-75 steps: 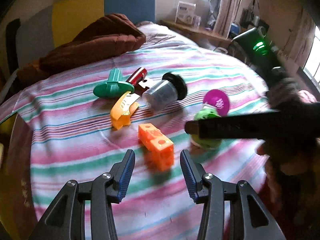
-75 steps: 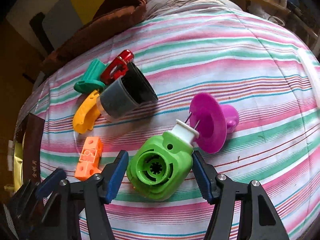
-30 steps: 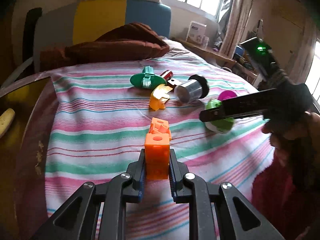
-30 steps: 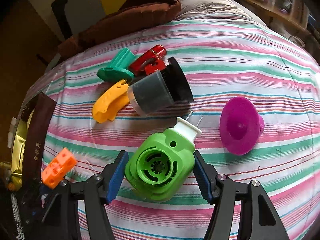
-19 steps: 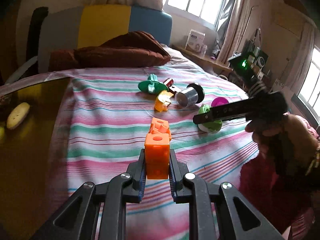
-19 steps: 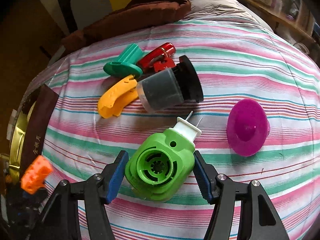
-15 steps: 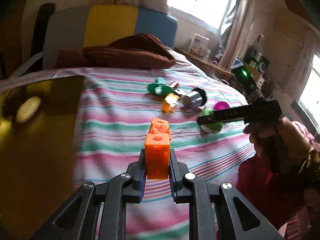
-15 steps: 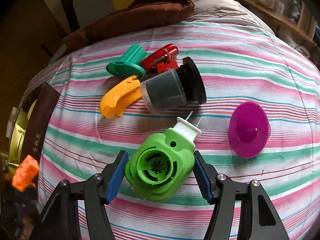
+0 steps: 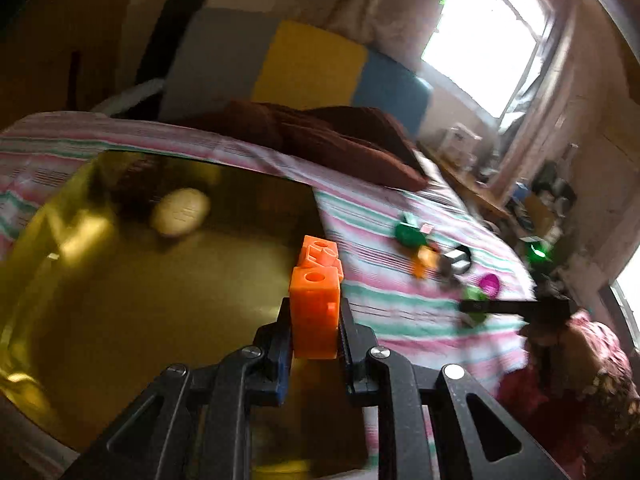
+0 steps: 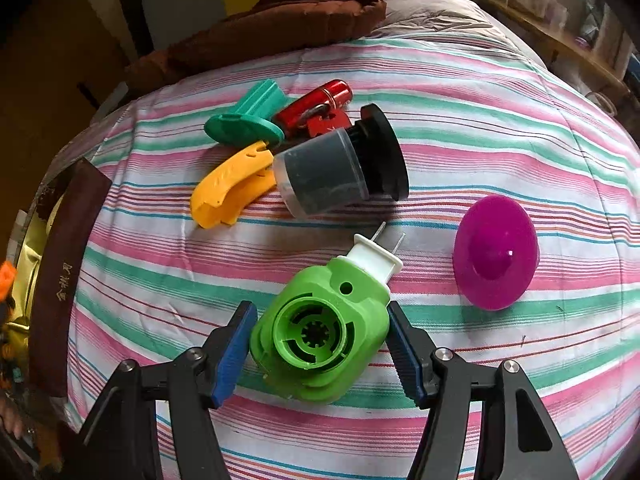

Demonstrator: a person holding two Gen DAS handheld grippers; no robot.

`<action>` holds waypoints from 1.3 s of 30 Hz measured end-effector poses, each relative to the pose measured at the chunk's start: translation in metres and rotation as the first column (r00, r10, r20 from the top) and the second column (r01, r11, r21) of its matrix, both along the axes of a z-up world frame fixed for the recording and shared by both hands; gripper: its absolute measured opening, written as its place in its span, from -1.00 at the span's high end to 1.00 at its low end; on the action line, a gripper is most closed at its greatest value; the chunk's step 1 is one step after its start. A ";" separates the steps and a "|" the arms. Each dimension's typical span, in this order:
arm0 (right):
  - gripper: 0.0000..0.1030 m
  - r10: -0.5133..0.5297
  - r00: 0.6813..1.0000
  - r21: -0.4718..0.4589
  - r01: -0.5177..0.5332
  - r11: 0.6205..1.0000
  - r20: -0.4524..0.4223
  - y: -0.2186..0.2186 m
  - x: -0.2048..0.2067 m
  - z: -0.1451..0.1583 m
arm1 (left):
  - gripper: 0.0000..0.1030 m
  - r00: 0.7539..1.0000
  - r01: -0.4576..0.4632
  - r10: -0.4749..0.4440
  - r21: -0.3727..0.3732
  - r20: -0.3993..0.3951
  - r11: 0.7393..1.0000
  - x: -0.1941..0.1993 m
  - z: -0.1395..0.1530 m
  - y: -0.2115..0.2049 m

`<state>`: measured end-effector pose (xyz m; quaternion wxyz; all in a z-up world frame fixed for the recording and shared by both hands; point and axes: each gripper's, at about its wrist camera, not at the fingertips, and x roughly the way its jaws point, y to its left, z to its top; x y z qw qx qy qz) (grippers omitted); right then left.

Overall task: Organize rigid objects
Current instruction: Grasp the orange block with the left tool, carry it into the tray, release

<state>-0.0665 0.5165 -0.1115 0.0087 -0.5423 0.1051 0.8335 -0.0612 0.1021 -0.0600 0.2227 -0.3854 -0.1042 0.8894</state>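
My left gripper (image 9: 315,332) is shut on an orange block (image 9: 314,304) made of two joined cubes and holds it above the open gold box (image 9: 120,300). That block shows as an orange blur (image 10: 6,276) at the left edge of the right wrist view. My right gripper (image 10: 320,332) is shut on a green plug-in device (image 10: 324,328) with a white two-pin plug, just above the striped bedsheet (image 10: 480,120). Seen from the left wrist, the right gripper (image 9: 500,306) is a black bar in a person's hand (image 9: 560,344).
On the sheet lie a purple disc (image 10: 496,252), a grey cup with a black lid (image 10: 328,176), a yellow clip (image 10: 228,188), a teal piece (image 10: 244,124) and a red item (image 10: 316,106). A pale oval thing (image 9: 180,212) lies in the box. A brown blanket (image 9: 320,136) lies beyond.
My left gripper has carried the orange block leftwards off the sheet and over the gold box, rolling a little. The right gripper has stayed put with the green device.
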 end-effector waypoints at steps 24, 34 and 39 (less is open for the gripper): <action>-0.26 -0.002 1.000 0.016 0.003 1.000 -0.009 -0.002 -0.004 -0.002 | 0.64 0.916 -0.309 0.340 -0.167 0.212 0.936 -0.117 -0.039 -0.107; -0.26 -0.002 1.000 0.019 0.002 1.000 -0.010 -0.003 -0.006 -0.002 | 0.29 0.896 -0.342 0.377 -0.180 0.234 0.922 -0.126 -0.042 -0.112; -0.26 -0.002 1.000 0.020 0.002 1.000 -0.010 -0.003 -0.005 -0.003 | 0.28 0.884 -0.392 0.415 -0.143 0.214 0.909 -0.110 -0.037 -0.118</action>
